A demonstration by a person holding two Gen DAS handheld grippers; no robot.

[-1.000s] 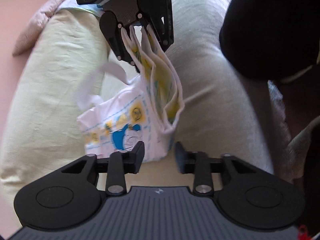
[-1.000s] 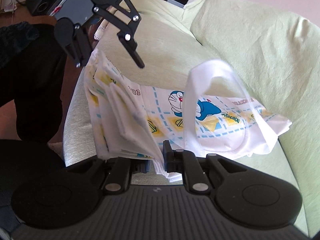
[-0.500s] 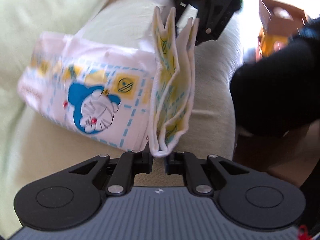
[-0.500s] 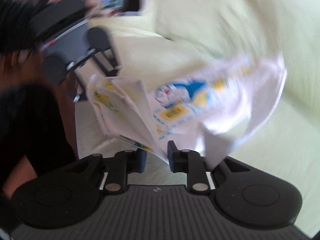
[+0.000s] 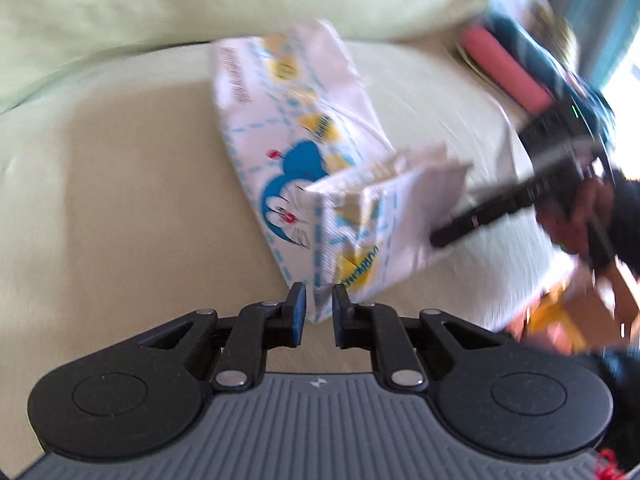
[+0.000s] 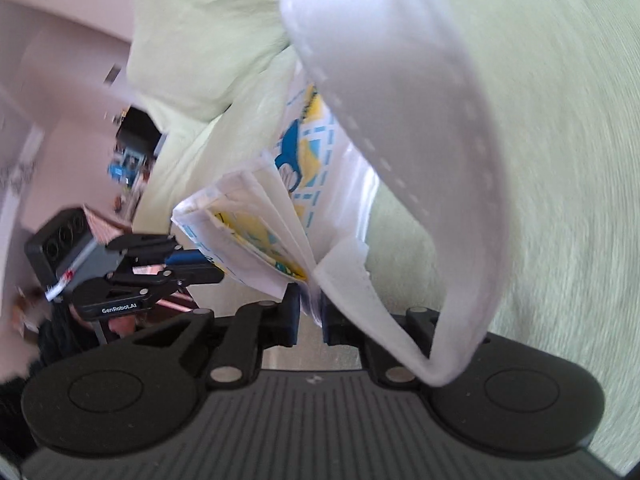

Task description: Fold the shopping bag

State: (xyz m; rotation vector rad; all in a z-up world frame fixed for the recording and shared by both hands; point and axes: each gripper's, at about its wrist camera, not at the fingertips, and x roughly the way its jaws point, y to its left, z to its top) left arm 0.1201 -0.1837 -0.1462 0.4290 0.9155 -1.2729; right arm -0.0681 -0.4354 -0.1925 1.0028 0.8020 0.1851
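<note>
The white shopping bag [image 5: 288, 128] with a blue cartoon print lies partly on the pale green sofa seat [image 5: 120, 200], its near end folded into several layers and lifted. My left gripper [image 5: 319, 312] has one corner of that folded end between its pads, and its jaws are opening slightly. My right gripper [image 6: 310, 316] is closing tight on the opposite corner of the layers [image 6: 256, 240]. A white handle strap [image 6: 420, 140] loops over its right finger. Each gripper shows in the other's view: the left gripper [image 6: 200, 264] and, blurred, the right gripper [image 5: 440, 236].
The sofa's back cushion [image 5: 160, 0] rises behind the bag. A pink roll [image 5: 504, 68] and other blurred items lie at the seat's far right. A person's hand [image 5: 572, 220] holds the right gripper. Beyond the sofa's end are a pink wall and dark furniture [image 6: 138, 128].
Both grippers have rolled about a quarter turn while holding the folded end. The bag's body has swung round onto the seat, and the handle loop has flopped over the right gripper.
</note>
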